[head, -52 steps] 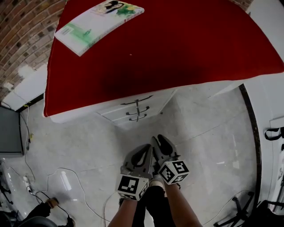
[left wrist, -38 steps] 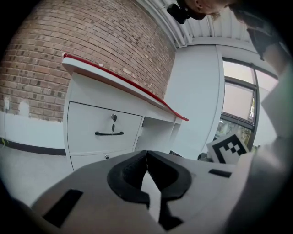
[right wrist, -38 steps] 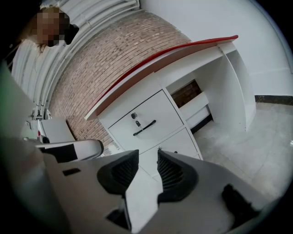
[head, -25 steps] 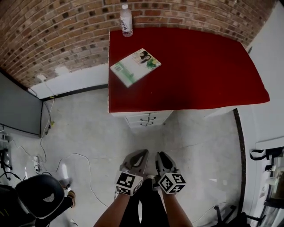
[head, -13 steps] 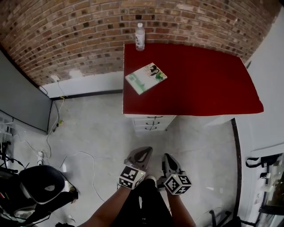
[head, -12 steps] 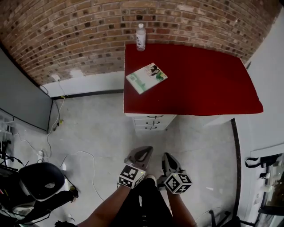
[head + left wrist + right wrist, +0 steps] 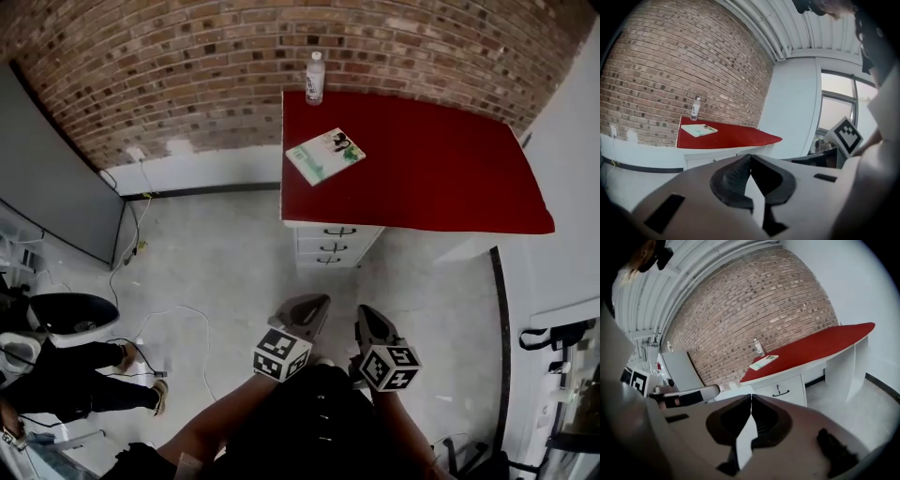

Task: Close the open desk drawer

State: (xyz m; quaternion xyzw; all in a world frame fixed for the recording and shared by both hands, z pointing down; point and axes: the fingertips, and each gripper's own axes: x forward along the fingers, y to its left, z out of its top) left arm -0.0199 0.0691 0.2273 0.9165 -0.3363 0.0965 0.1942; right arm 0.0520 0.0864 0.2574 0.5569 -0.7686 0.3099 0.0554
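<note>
Seemingly finished: the three white drawers (image 7: 332, 246) under the red-topped desk (image 7: 422, 169) all sit flush; the left gripper (image 7: 749, 159) is clenched empty, and the right gripper (image 7: 751, 398) has just been closing on nothing.

My head camera looks steeply down from well back, over my left gripper (image 7: 317, 303) and right gripper (image 7: 367, 313) to the floor (image 7: 225, 253), the red desk (image 7: 422, 159) and the brick wall (image 7: 187, 66). Each gripper's camera looks nearly level along my jaws toward that same desk and wall, far off; the right one faces the drawer fronts (image 7: 780, 389)
</note>
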